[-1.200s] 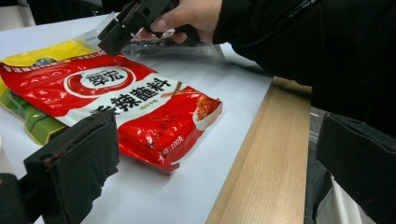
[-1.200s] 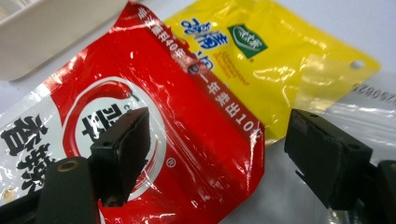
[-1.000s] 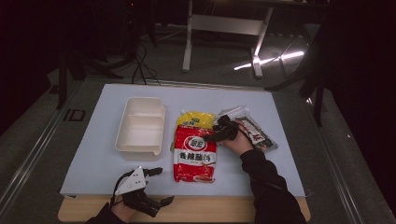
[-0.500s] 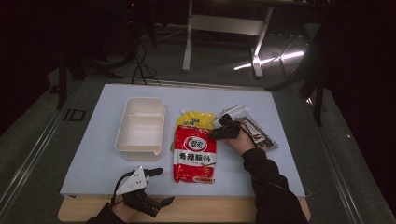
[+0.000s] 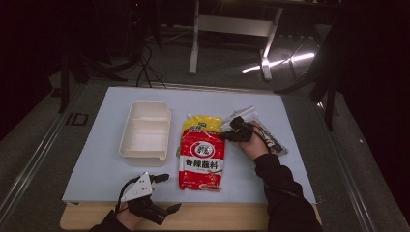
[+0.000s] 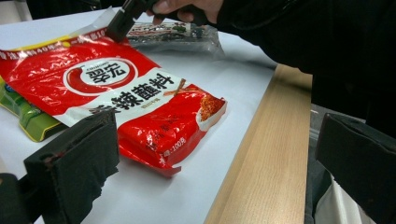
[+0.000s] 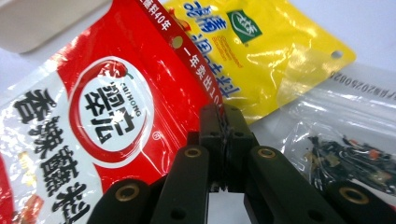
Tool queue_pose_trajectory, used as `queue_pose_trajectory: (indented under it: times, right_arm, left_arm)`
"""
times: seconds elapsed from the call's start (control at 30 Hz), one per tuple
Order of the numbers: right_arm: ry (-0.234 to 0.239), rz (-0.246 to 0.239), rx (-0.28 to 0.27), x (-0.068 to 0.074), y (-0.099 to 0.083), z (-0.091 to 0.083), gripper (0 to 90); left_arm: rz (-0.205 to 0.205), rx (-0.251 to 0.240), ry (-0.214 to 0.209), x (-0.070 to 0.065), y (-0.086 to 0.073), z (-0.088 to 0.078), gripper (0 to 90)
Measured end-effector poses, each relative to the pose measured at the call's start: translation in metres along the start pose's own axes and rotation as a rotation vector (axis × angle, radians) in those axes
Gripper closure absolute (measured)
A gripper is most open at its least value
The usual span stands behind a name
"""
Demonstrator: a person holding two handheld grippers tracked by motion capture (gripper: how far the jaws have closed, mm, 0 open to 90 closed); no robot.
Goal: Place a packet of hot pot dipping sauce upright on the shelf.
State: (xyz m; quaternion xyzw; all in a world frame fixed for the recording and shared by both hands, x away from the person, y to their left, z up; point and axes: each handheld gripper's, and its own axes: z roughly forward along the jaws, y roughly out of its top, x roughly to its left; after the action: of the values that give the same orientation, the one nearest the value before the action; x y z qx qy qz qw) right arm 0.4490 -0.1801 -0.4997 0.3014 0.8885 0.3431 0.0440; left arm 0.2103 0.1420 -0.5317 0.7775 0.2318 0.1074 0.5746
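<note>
The fingers of the right gripper point(image 7: 224, 116) have just been closing and are now pressed together with no gap left between the pads. The upper right edge of the red seasoning packet point(image 7: 107, 116) is met at the fingertips, and in the left gripper view that corner is seen drawn up toward the closed tips; a thin pinch on the packet film is therefore judged to be made, and the lift of the packet is judged ready to begin. The rest of the red seasoning packet lies flat on the counter point(image 5: 96, 159), spreading away from the fingers. A yellow packet point(image 7: 261, 56) is partly covered just beyond the fingertips, and a clear bag of dark pieces point(image 7: 336, 140) lies just beside them. The fingers of the left gripper point(image 5: 170, 192) are held wide apart, nothing is held or touched, and the near end of the red packet lies ahead of them.
</note>
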Motion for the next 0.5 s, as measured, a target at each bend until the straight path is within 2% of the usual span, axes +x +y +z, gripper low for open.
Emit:
queue_pose_trajectory:
  times: [0.23,0.47,0.5]
  right_arm:
    - [-0.013,-0.051,-0.035,0.011,0.006,-0.02,89.0]
    - [-0.026,-0.115,-0.081,0.027,0.013,-0.042,89.1]
    - [-0.029,-0.138,-0.099,0.034,0.015,-0.05,89.1]
  left_arm:
    - [-0.001,0.009,0.016,0.001,0.0,0.001,0.7]
    - [0.005,-0.013,0.032,0.003,0.004,-0.001,0.7]
    - [0.005,-0.024,0.045,0.002,0.006,-0.002,0.7]
